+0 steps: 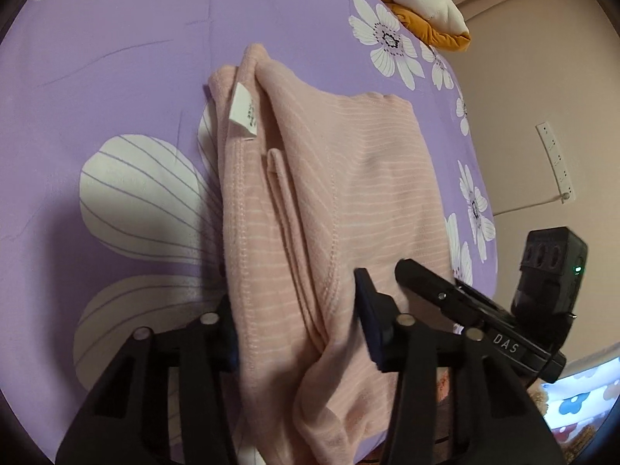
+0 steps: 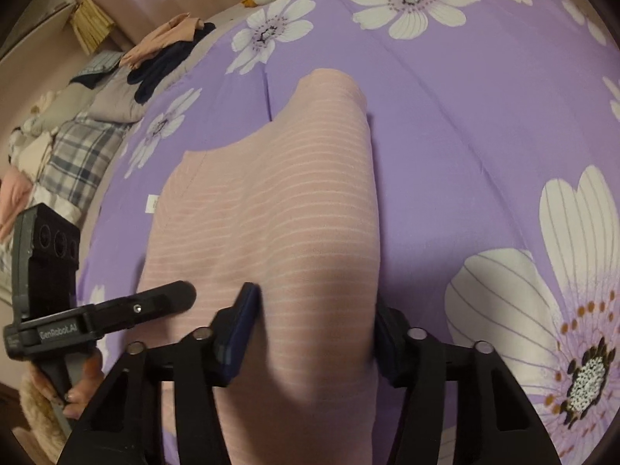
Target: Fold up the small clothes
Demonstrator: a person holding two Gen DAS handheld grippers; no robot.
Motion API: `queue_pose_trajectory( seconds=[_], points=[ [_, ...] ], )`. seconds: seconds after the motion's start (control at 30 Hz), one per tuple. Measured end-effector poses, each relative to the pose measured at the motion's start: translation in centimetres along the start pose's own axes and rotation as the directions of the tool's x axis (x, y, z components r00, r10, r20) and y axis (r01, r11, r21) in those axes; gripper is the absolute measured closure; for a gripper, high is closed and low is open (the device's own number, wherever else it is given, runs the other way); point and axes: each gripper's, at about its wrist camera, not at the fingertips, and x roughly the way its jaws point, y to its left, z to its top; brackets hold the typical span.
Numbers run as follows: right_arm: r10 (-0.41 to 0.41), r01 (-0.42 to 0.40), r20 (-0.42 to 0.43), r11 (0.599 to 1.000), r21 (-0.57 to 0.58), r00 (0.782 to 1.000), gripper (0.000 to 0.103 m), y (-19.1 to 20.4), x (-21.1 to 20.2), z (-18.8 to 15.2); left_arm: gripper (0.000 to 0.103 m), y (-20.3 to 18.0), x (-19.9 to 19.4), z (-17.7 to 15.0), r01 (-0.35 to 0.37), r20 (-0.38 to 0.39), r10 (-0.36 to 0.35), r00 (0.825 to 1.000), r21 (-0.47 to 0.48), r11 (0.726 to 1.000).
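Lying on a bed, on a purple sheet printed with white daisies: a pink striped garment, folded into a long band. Long axis running away from both cameras, the near end bunched at the claws, the far end narrowing to a rounded tip. Along the left edge in the left wrist view, stitched hems stacked in layers, with a white care label standing up near the far end.

Left claw: fingers astride the near end of the fabric, cloth filling the gap; whether the pads press it cannot be told. Right claw: likewise astride the cloth, pads against its sides, true pinch not clear.

No containers in view. Off the bed's edge in the right wrist view, a heap of other clothes. Beyond the far end of the sheet, a white and orange plush toy.
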Motion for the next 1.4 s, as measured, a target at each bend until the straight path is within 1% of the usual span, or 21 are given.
queue_pose_trajectory(
  seconds=[0.03,0.1,0.2,0.23,0.43,0.47,0.73,0.83,0.93,1.03,1.17,1.23,1.4],
  points=[
    [0.002,-0.002,0.008,1.000,-0.006,1.000,0.065,0.2,-0.4,0.0,0.062,-0.4,-0.2,-0.1,-0.011,0.010,0.011,1.000,0.011,1.000],
    [0.008,-0.008,0.016,1.000,-0.016,1.000,0.071,0.4,-0.7,0.1,0.065,-0.7,-0.6,-0.2,-0.022,0.026,0.022,0.999,0.006,1.000],
    [0.012,-0.011,0.041,0.999,-0.032,0.999,0.075,1.1,-1.6,0.2,0.069,-1.8,-1.8,-0.7,-0.053,0.069,0.052,0.996,0.023,0.998],
    [0.015,-0.013,0.053,0.999,-0.043,0.998,0.075,1.4,-2.1,0.2,0.070,-2.2,-2.2,-0.8,-0.044,0.074,0.042,0.996,0.028,0.999],
    [0.061,-0.051,0.115,0.994,-0.092,0.991,0.076,3.0,-4.5,0.2,0.070,-4.1,-5.4,-1.8,-0.061,0.141,0.049,0.989,0.083,0.995],
    [0.069,-0.057,0.125,0.994,-0.097,0.990,0.076,3.1,-4.8,0.3,0.070,-4.5,-6.2,-2.0,-0.064,0.162,0.049,0.986,0.092,0.994],
    [0.100,-0.063,0.206,0.981,-0.181,0.973,0.076,5.2,-7.5,1.7,0.070,-7.1,-10.3,-2.1,-0.103,0.262,0.062,0.963,0.146,0.984],
    [0.107,-0.060,0.227,0.977,-0.205,0.968,0.076,5.7,-8.1,2.3,0.070,-7.7,-11.1,-1.8,-0.119,0.291,0.067,0.954,0.164,0.979],
    [0.108,-0.052,0.239,0.973,-0.226,0.965,0.076,6.1,-8.4,2.8,0.069,-7.9,-11.6,-1.5,-0.135,0.311,0.076,0.947,0.172,0.976],
    [0.106,-0.043,0.246,0.968,-0.245,0.963,0.076,6.6,-8.3,3.7,0.069,-8.4,-11.8,-0.8,-0.168,0.342,0.097,0.935,0.185,0.968],
    [0.101,-0.032,0.254,0.965,-0.262,0.962,0.076,6.9,-7.9,5.0,0.069,-8.4,-12.0,0.2,-0.192,0.375,0.113,0.920,0.180,0.965],
    [0.098,-0.029,0.254,0.965,-0.262,0.962,0.076,6.9,-7.6,5.4,0.069,-8.2,-11.7,1.0,-0.205,0.384,0.124,0.915,0.179,0.962],
    [0.075,-0.013,0.237,0.968,-0.251,0.969,0.076,6.7,-5.8,7.2,0.069,-7.5,-10.2,3.1,-0.227,0.383,0.147,0.912,0.172,0.959]
  ],
)
